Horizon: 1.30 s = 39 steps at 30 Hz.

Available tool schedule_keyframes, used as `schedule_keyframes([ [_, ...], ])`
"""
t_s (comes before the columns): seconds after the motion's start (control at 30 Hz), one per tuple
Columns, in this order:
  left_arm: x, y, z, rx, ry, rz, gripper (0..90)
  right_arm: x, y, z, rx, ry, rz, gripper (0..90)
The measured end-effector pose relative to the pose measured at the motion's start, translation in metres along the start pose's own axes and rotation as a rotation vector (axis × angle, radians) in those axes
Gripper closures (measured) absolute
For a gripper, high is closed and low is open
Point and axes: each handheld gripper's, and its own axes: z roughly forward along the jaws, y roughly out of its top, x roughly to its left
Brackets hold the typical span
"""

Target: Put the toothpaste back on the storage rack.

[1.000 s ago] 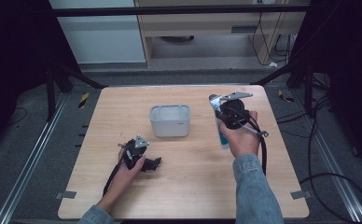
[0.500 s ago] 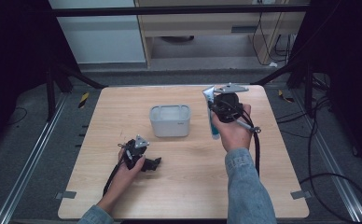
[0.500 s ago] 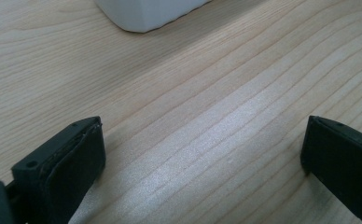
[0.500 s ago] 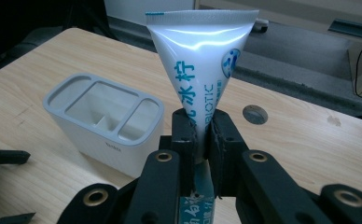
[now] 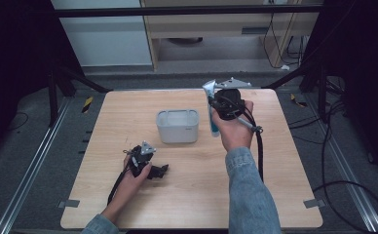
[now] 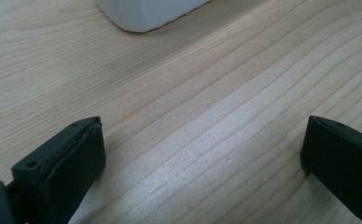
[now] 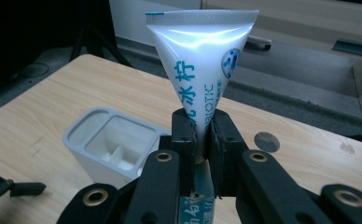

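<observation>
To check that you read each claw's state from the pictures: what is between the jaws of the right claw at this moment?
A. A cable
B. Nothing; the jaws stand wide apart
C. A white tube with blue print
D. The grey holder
C: in the right gripper view the right claw has its jaws pressed on the white tube, its crimped end pointing up, while the grey holder stands apart on the table.

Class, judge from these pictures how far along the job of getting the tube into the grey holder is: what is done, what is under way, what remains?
Done: the right hand-held gripper is shut on the tube, lifted off the table.
In hand: the tube hangs upright just right of the grey holder, not over it.
Left: probably carrying it above a compartment, lowering and releasing. The left hand-held gripper rests open on the table.
</observation>
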Motion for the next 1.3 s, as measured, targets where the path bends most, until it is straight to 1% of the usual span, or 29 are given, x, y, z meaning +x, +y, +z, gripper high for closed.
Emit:
schedule_keyframes([
  [0.27,0.000,0.000,0.000,-0.002,0.001,0.000,0.0,0.010,0.019,0.004,-0.041,0.011,-0.006,81.8],
  [0.4,0.000,0.000,0.000,-0.001,0.001,0.000,0.0,0.015,0.027,0.006,-0.051,0.023,-0.016,81.8],
  [0.5,0.000,0.000,0.000,-0.002,0.001,-0.001,0.0,0.018,0.033,0.007,-0.065,0.021,-0.018,81.8],
  [0.93,0.000,0.000,0.000,0.001,0.001,0.002,0.0,0.030,0.049,0.016,-0.103,0.024,-0.018,81.8],
  [1.3,0.000,0.000,0.000,0.001,0.001,0.003,0.0,0.039,0.058,0.027,-0.116,0.037,-0.025,81.7],
])
